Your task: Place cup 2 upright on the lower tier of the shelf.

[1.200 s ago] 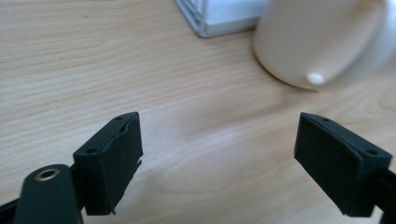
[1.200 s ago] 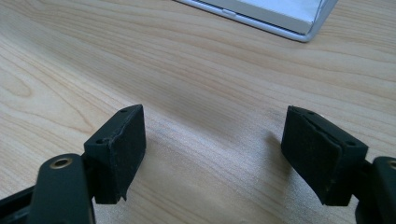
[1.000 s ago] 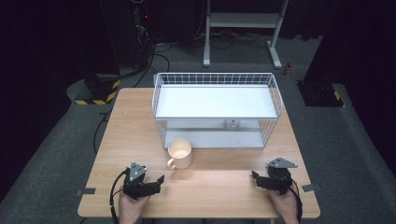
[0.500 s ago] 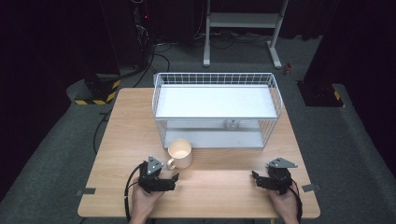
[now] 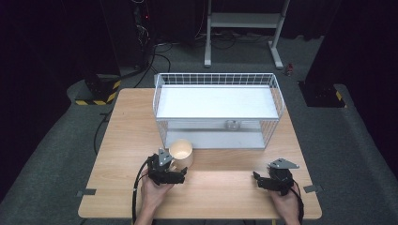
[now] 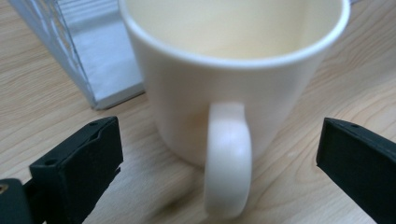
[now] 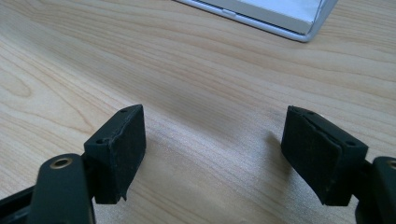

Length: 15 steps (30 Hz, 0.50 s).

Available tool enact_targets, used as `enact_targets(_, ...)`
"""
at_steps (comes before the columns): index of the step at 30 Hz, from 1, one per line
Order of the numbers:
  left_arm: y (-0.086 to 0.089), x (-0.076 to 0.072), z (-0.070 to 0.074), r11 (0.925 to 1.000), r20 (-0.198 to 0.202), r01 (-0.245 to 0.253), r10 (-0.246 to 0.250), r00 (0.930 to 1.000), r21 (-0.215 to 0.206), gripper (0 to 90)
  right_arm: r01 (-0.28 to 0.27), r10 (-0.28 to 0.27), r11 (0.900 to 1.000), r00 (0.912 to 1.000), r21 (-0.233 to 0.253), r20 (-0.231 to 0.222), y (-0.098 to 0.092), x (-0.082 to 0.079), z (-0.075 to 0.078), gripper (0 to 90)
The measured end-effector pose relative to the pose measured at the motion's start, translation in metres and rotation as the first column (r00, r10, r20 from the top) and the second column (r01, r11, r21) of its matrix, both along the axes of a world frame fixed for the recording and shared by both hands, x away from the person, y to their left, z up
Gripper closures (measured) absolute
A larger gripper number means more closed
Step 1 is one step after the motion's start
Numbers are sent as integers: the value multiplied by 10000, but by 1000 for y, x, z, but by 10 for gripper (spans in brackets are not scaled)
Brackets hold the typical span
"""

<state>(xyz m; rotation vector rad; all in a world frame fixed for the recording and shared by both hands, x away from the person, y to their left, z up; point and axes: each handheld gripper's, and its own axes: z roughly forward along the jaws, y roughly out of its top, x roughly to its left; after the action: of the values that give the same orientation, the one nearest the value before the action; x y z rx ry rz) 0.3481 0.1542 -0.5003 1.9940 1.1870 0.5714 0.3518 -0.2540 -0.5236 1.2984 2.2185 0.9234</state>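
Note:
A cream mug (image 5: 181,153) stands upright on the wooden table (image 5: 126,126), just in front of the white wire rack's (image 5: 218,103) left end. My left gripper (image 5: 182,175) is right at the mug's near side and open. In the left gripper view the mug (image 6: 233,70) looms close, its handle (image 6: 227,158) pointing at me between the two spread jaws, untouched. My right gripper (image 5: 256,179) rests open near the table's front right, and in the right gripper view my right gripper (image 7: 212,149) has bare wood between its jaws.
The two-level wire rack has a white top shelf and a lower tray (image 5: 220,138); its corner shows in the left gripper view (image 6: 88,60) and the right gripper view (image 7: 280,16). Dark floor, cables and a stand (image 5: 244,28) lie beyond the table.
My left gripper has moved right and forward across the table, up to the mug. The right gripper has stayed where it was.

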Motion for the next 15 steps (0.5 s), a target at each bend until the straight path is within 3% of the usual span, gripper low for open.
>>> enact_targets(9, -6, 9, 4, 9999, 213, -106, 107, 9997, -52, 2, 14, -14, 10000, 10000, 7, -3, 0, 0, 0, 222)
enact_targets(15, -7, 14, 0, 9997, 38, -45, 46, 10000, -222, 3, 17, -17, 10000, 10000, 18, -9, 0, 0, 0, 222)
